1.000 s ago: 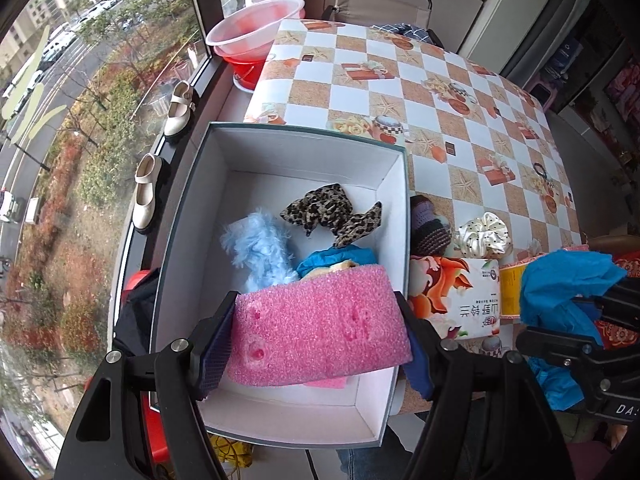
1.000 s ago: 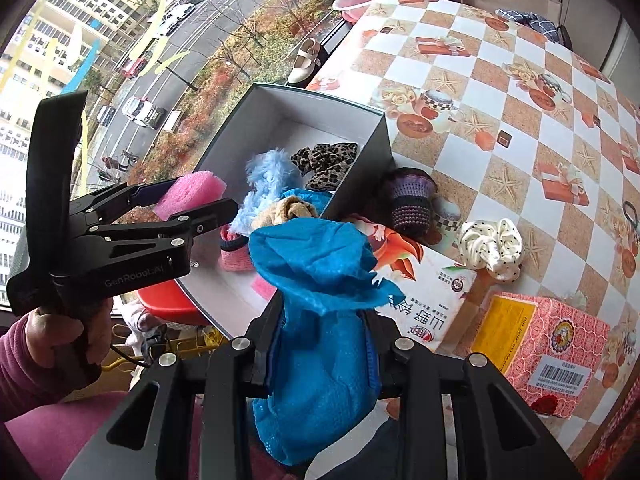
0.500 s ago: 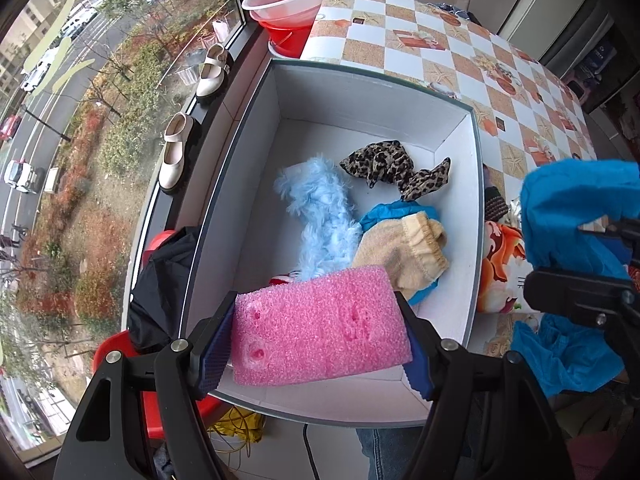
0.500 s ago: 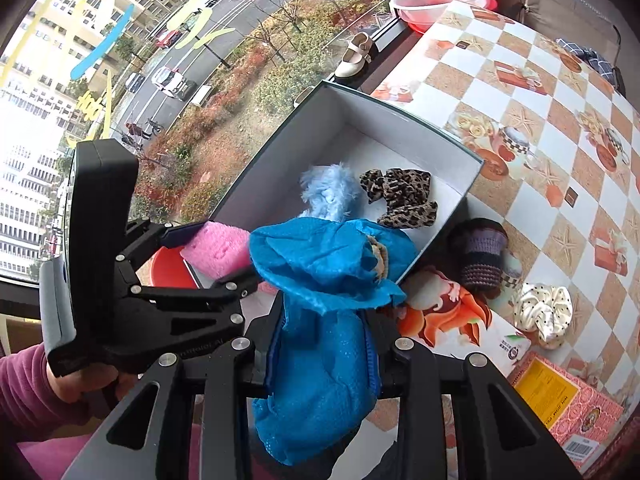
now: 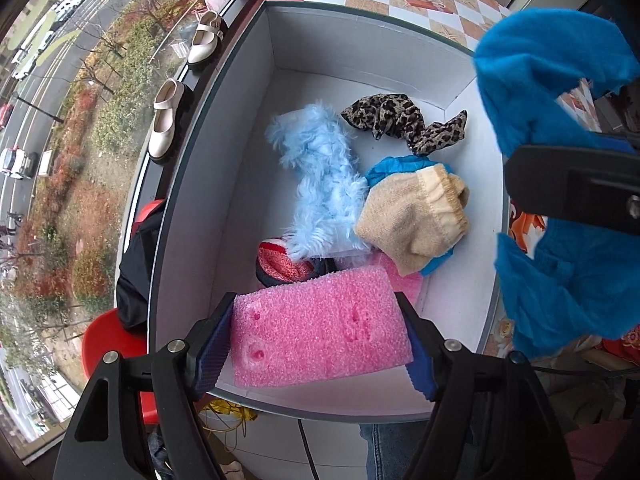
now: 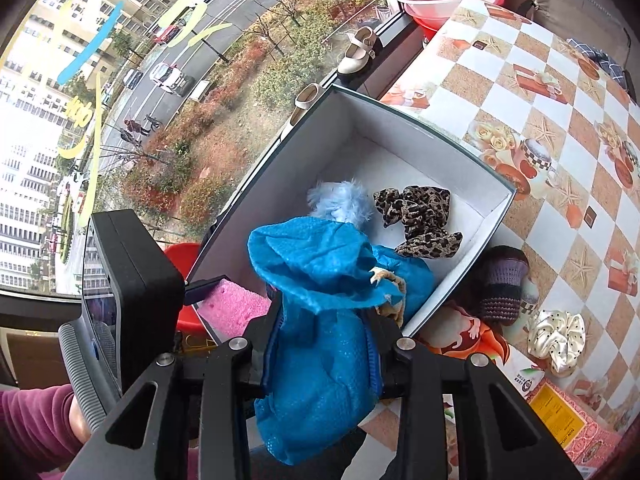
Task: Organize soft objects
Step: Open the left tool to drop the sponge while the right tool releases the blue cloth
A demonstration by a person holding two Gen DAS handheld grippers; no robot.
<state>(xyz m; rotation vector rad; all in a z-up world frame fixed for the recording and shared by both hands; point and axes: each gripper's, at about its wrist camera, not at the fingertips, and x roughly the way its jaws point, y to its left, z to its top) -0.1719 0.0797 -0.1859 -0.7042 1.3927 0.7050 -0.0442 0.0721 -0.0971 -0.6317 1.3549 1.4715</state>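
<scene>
Overhead, left gripper [image 5: 320, 334] pinching pink foam [image 5: 320, 332], right gripper [image 6: 320, 356] pinching blue cloth [image 6: 320, 320], above white box [image 6: 420, 128] on checkered tablecloth [image 6: 560, 80] beside window.

The left hand-held gripper [image 5: 322, 344] is showing matte black arms with silver screw heads and ribbed dark-blue pads [image 5: 212, 344]. The right hand-held gripper [image 6: 322, 354] is showing the same black frame and round screws. A magenta sleeve [image 6: 28, 428] is covering the person's wrist.

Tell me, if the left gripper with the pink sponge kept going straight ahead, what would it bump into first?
Probably the red knitted thing in the box, just beyond the pink sponge that the left gripper holds, with the fluffy light-blue piece behind. Depth is hard to judge.
</scene>
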